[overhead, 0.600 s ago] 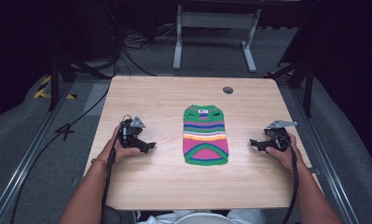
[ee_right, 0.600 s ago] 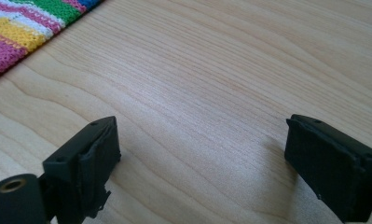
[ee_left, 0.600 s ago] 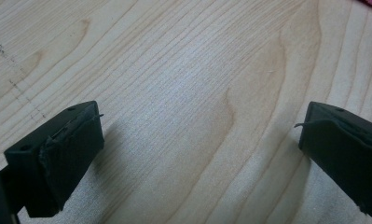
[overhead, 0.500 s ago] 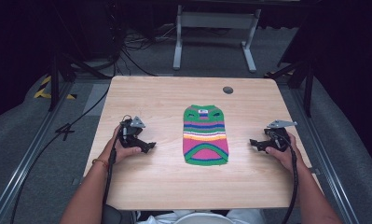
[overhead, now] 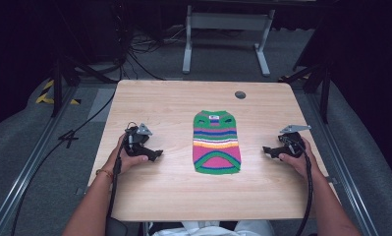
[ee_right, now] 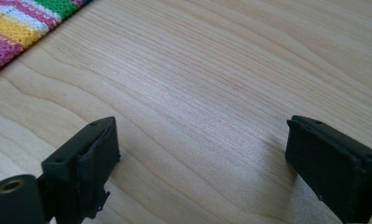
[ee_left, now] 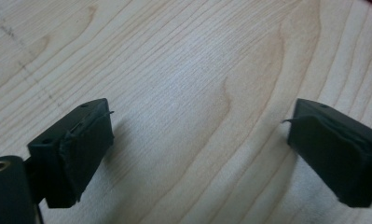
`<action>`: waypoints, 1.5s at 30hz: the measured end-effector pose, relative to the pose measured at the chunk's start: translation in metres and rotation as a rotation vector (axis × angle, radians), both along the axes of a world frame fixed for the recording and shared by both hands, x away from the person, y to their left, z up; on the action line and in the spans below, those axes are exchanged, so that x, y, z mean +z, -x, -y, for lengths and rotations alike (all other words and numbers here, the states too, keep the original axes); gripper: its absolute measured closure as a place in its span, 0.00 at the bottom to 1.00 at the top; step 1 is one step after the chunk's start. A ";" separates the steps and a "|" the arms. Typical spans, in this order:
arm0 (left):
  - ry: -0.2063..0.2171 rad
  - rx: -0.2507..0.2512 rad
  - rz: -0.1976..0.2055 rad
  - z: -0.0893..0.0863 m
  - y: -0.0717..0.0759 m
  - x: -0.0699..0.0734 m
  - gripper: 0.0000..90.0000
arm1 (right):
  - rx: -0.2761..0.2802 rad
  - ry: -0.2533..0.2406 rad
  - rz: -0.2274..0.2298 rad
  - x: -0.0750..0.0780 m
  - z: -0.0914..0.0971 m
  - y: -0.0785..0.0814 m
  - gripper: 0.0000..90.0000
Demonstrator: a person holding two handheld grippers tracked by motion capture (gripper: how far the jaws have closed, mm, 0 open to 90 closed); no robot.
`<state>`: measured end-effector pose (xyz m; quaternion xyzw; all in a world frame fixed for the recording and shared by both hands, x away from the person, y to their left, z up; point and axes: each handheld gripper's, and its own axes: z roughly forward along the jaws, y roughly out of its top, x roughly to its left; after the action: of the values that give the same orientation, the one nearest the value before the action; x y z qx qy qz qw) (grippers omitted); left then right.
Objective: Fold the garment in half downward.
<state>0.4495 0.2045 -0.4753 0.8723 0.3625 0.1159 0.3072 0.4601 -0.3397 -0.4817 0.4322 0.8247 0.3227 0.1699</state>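
A small knitted sweater (overhead: 216,142) with green, pink, yellow and white stripes lies flat in the middle of the wooden table (overhead: 183,98). To its left, my left gripper (overhead: 156,155) rests on the table, held by a hand, jaws pointing toward the sweater. My left gripper (ee_left: 197,149) is open over bare wood. On the other side, my right gripper (overhead: 266,150) rests to the right of the sweater, also pointing at it. My right gripper (ee_right: 200,163) is open, with the sweater's striped edge (ee_right: 20,28) at the upper left.
A round cable hole (overhead: 239,94) sits near the table's far right edge. Cables trail from both grippers toward the front edge. Beyond the table stand a grey metal frame (overhead: 225,29) and floor cables (overhead: 144,49).
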 end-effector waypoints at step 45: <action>0.070 -0.054 0.021 0.115 -0.117 0.025 0.47 | 0.134 -0.038 0.098 0.048 -0.096 -0.096 0.60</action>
<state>0.5666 0.0895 -0.4501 0.8692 0.3394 0.1037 0.3443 0.5563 -0.2434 -0.4339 0.3627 0.8362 0.3700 0.1799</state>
